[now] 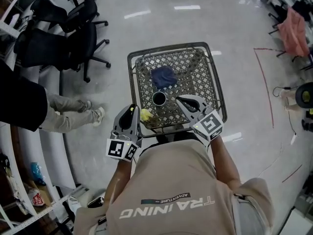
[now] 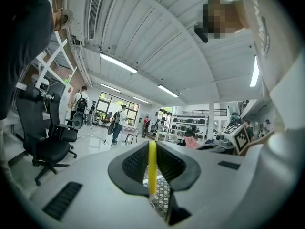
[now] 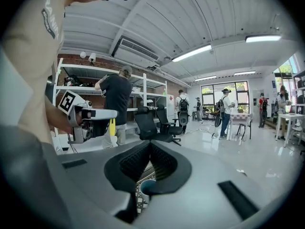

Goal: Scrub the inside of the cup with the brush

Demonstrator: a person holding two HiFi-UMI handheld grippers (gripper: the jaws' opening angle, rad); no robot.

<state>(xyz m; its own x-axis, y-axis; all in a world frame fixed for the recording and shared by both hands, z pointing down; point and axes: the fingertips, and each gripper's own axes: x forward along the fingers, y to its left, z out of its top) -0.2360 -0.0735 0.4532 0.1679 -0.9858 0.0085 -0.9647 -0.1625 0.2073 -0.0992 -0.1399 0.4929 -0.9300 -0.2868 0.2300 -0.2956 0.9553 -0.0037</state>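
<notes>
- The left gripper point(image 2: 151, 168) has its jaws clamped on a slim yellow plastic brush point(image 2: 152, 162). The handle runs upright between the pads, and the working end pokes out past the tips (I cannot make out the bristles).
- The right gripper point(image 3: 150, 163) has its jaws pressed together with nothing between them.
- The dark round cup with a pale inside point(image 1: 159, 99) stands upright on the square grey woven-metal table point(image 1: 168, 48). It is just ahead of the right gripper's tips and a little to their inner side. From the left gripper it lies forward and across, near but not touching.
- A crumpled dark blue cloth point(image 1: 163, 76) lies beyond the cup, further from both grippers.
- The step in hand looks like the approach, since the brush is not yet in the cup.
- To do it well, I would open the right jaws and take the cup by its wall so it cannot slide or tip on the mesh.
- Then tilt the brush tip down over the mouth and enter centred before scrubbing round the wall.
- Count: one cup, one brush, one cloth, one table, two grippers.
</notes>
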